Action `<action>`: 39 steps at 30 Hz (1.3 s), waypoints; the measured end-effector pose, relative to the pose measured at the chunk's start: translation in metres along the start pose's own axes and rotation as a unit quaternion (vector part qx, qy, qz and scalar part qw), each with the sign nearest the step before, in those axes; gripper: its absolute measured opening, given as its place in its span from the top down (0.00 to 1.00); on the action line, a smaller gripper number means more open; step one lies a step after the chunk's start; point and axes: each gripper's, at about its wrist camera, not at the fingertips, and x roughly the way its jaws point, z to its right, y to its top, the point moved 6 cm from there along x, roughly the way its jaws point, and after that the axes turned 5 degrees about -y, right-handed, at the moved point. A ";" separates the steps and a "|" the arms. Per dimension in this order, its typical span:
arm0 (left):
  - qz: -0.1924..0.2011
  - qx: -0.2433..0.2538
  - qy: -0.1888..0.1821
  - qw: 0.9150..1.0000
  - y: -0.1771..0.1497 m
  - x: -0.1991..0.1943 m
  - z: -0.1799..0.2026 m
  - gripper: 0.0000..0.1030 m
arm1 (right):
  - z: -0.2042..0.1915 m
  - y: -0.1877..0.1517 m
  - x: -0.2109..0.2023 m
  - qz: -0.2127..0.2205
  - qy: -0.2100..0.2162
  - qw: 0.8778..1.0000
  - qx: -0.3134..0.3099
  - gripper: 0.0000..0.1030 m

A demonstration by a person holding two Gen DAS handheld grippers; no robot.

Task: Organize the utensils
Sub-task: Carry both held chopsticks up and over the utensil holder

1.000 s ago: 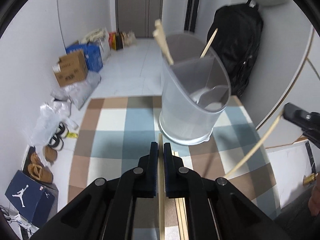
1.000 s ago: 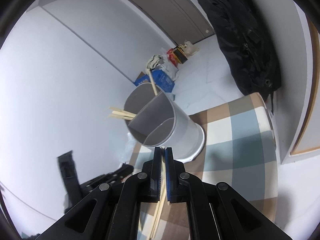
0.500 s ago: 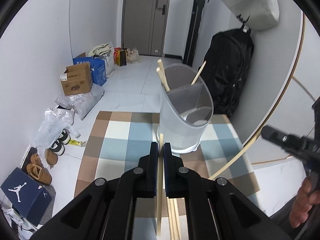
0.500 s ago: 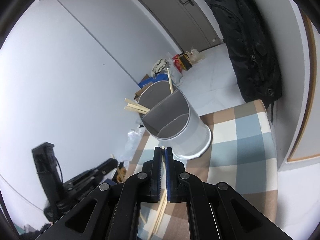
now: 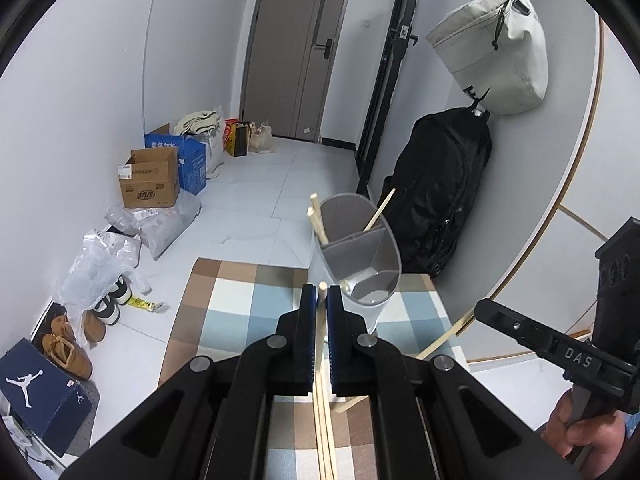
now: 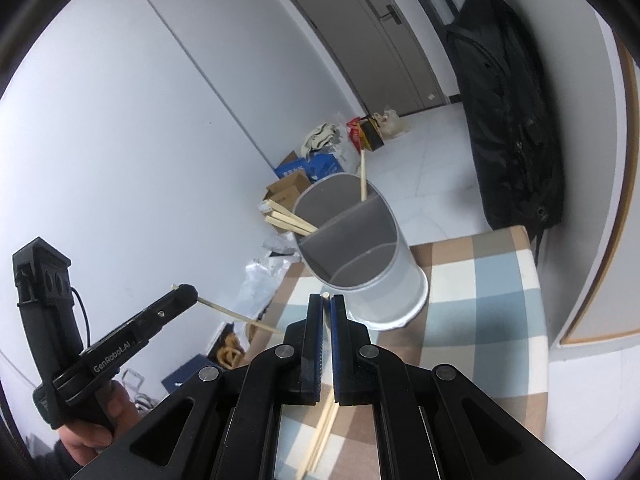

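One grey oval plastic utensil holder (image 5: 362, 264) with three compartments stands on one blue, brown and white checked cloth (image 5: 236, 308) over the tabletop, with three pale wooden chopsticks (image 6: 290, 220) poking from its far compartment. Two black tongs each clamp one more chopstick: the left tongs (image 5: 322, 300) one, the right tongs (image 6: 326, 308) one. At least two loose chopsticks (image 5: 326, 440) lie on the cloth.

Both chopsticks (image 5: 319, 344) higher, farther from holder (image 5: 356, 264).

Grey divided utensil holder (image 5: 356, 264) upright on checked cloth, wooden chopsticks (image 6: 290, 220) leaning in back compartment, more chopsticks (image 5: 326, 432) lying flat
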 end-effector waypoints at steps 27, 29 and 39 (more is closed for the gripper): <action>0.032 0.037 -0.019 0.999 0.097 -0.025 0.026 0.99 | -0.053 0.125 -0.032 0.056 0.009 0.997 -0.059 0.97; 0.036 0.038 -0.020 0.998 0.106 -0.024 0.027 0.99 | -0.056 0.138 -0.031 0.062 0.008 0.996 -0.060 0.97; 0.045 0.043 -0.027 0.998 0.141 -0.002 0.032 0.99 | -0.054 0.187 -0.010 0.075 -0.002 0.995 -0.070 0.97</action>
